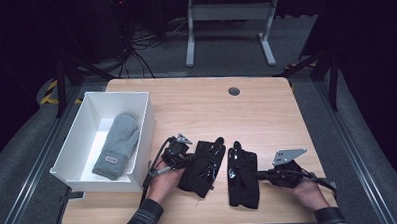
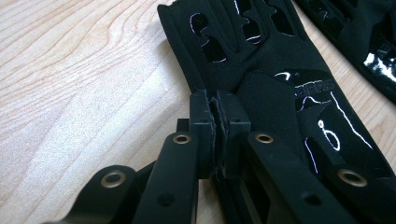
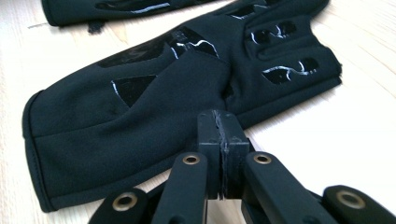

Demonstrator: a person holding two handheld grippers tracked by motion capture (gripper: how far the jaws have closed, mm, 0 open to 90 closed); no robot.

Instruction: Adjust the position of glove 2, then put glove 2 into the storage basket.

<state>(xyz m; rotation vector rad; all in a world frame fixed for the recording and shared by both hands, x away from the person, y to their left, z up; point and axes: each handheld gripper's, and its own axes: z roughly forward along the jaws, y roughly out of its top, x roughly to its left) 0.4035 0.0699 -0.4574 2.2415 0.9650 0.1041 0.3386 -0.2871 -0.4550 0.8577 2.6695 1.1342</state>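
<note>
Glove edges (image 2: 261,88) pinched between both grippers' closed jaws.

Two black gloves (image 1: 203,167) (image 1: 242,173); one grey mitten (image 1: 117,144); one white bin (image 1: 142,124).

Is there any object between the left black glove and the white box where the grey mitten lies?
Nothing visible blocks it. The left black glove lies beside the white box; just bare table and the box's near wall lie between them.

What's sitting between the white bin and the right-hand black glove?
The left black glove lies between the white bin and the right black glove, with the left gripper at its edge, as the high view shows.
</note>
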